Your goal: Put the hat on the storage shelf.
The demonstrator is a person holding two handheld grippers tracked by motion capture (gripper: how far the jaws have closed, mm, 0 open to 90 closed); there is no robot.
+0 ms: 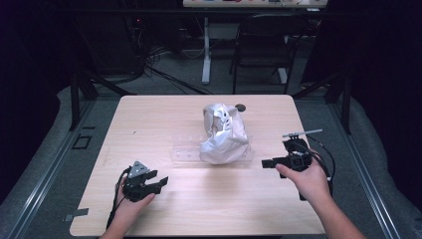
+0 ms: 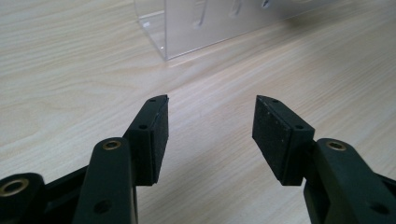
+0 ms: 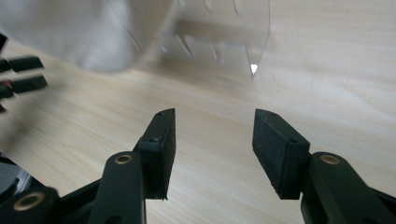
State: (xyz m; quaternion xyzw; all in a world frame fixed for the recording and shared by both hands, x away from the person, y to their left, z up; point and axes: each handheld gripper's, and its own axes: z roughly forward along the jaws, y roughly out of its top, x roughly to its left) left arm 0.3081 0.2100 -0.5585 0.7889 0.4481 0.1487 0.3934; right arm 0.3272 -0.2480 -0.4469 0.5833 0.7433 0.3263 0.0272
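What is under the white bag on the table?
The white bag sits on a clear plastic rack that lies on the table. The bag hides the rack's right part.

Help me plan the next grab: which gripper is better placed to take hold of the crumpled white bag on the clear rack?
Probably the right gripper: it is open, level with the white bag and aimed at it. The left gripper, also open, sits farther off, facing the clear rack's bare end.

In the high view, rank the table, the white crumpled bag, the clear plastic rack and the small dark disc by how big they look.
1. Table
2. White crumpled bag, though it looks close to the rack
3. Clear plastic rack, partly hidden behind the bag, so unsure
4. Small dark disc
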